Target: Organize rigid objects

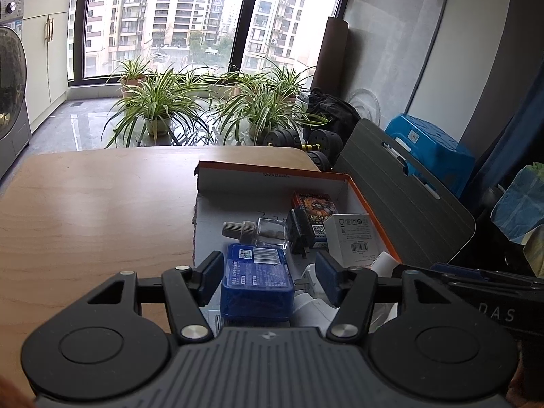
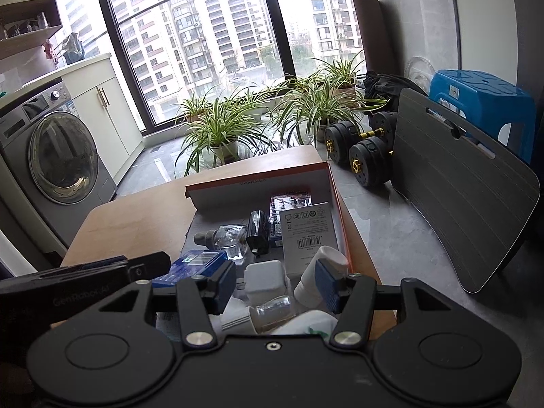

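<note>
An orange-edged cardboard tray (image 1: 258, 170) (image 2: 258, 178) on the wooden table holds a glass dropper bottle (image 1: 268, 231), a black plug (image 1: 297, 229), a red card pack (image 1: 314, 205) and a white carton (image 1: 353, 234). My left gripper (image 1: 270, 278) hovers open over a blue barcode case (image 1: 255, 278); the left pad is beside it and the right pad stands clear. My right gripper (image 2: 276, 284) is open above a white cube (image 2: 265, 277) and a clear glass jar (image 2: 272, 311), with a white tube (image 2: 307, 285) by its right pad.
The table (image 1: 85, 204) stretches to the left of the tray. A grey board (image 1: 408, 204) leans just right of it, with dumbbells (image 2: 357, 156) and a blue stool (image 2: 482, 102) behind. Potted plants (image 1: 156, 102) line the window; a washing machine (image 2: 57, 156) stands far left.
</note>
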